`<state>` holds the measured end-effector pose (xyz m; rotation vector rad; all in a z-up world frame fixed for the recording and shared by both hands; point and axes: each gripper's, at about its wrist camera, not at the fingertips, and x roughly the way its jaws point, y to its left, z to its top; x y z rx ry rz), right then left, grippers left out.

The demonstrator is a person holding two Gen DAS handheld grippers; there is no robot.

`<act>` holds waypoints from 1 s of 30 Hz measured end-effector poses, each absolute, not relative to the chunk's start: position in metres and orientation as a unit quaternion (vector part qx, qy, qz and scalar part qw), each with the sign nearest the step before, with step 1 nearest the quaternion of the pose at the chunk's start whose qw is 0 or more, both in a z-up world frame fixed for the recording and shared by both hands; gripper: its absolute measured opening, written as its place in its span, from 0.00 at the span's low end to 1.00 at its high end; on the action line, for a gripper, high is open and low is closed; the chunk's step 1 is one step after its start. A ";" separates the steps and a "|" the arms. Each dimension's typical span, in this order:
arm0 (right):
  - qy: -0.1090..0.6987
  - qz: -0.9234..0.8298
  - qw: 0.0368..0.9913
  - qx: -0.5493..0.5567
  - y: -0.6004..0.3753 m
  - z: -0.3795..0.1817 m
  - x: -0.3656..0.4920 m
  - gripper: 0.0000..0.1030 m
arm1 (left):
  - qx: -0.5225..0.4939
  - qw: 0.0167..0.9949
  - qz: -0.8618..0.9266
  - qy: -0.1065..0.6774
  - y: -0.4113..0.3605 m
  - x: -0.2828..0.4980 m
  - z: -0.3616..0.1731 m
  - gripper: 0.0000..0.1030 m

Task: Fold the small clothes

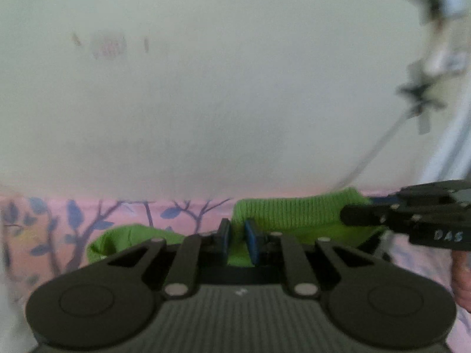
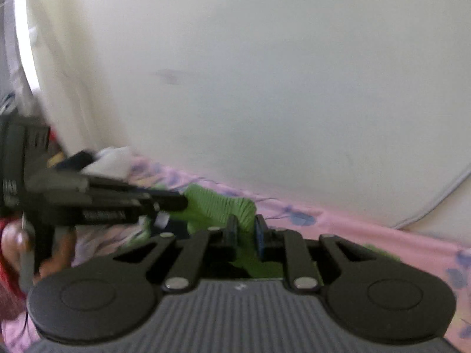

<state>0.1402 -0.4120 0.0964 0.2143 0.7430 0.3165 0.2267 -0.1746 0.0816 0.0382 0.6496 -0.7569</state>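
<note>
A small green knitted garment (image 1: 294,211) lies on a pink sheet with blue leaf and branch prints (image 1: 73,220). My left gripper (image 1: 236,235) is shut on the green fabric, which runs between its blue pads. My right gripper (image 2: 245,232) is also shut on the green garment (image 2: 215,203), pinching a ribbed part. Each gripper shows in the other's view: the right one at the right edge (image 1: 412,214), the left one at the left (image 2: 103,203). Both hold the garment close together, near the wall.
A pale wall (image 1: 220,88) rises just behind the bed. A light cable and fittings (image 1: 424,67) hang at the far right of the left wrist view. A white cloth (image 2: 112,161) lies at the back left. A hand (image 2: 17,244) holds the left gripper.
</note>
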 end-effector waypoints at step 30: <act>0.362 -0.105 0.922 0.093 -0.418 0.024 -0.004 0.37 | -0.017 0.905 -0.276 0.323 -0.080 0.131 0.001 0.29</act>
